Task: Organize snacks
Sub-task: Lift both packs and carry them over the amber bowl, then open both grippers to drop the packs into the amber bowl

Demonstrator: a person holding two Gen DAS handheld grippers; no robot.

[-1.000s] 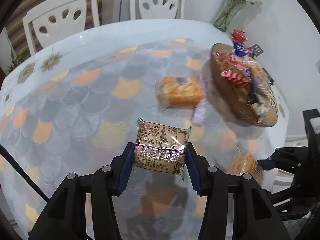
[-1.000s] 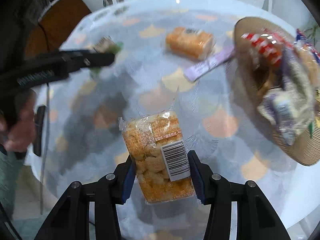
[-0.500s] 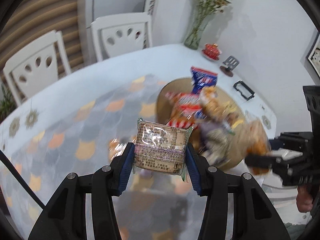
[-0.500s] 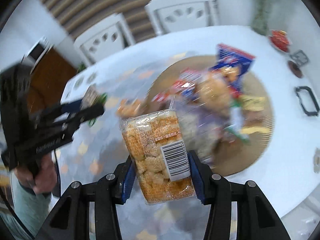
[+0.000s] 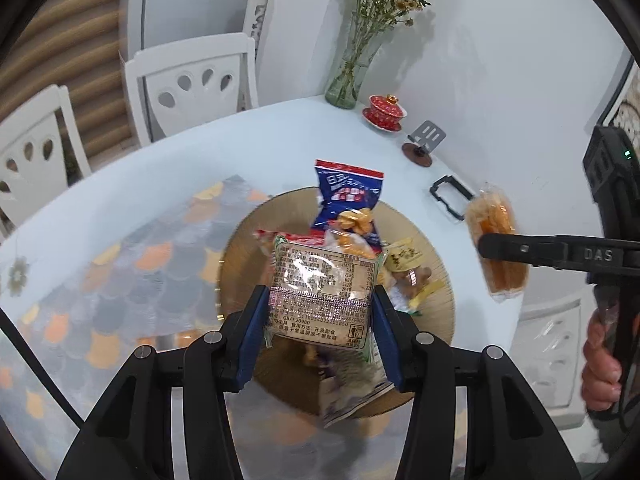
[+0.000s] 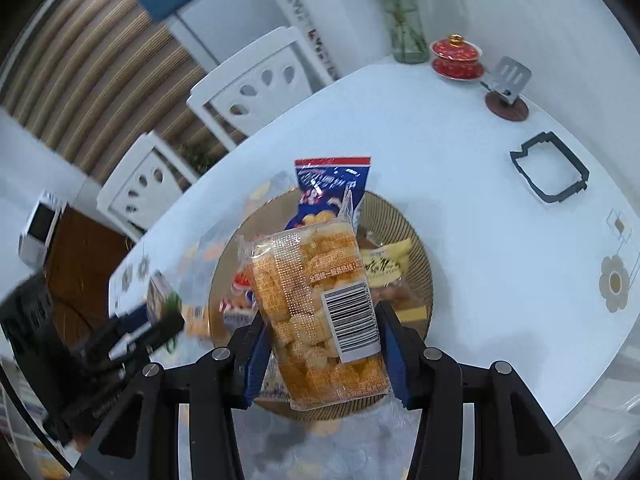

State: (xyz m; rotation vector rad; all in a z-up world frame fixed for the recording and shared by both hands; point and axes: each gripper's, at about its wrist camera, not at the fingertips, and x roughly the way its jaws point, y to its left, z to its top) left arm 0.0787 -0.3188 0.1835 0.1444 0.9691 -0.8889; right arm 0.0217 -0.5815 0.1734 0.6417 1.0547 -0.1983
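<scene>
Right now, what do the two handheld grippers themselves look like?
Both match: the left gripper and right gripper have matte black plastic linkage arms with silver pivot screws and blue finger pads. Seen from the left wrist camera, the right gripper's finger bears raised letters "DAS", and its black body shows a small green light. A thin black cable crosses the left view.

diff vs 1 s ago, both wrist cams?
Both grippers carried their packets from above the patterned mat to above the woven tray. Nothing was let go. Left gripper still clamps the beige label-side packet; right gripper still clamps the orange puff packet. The tray's snack pile looks unchanged.
</scene>
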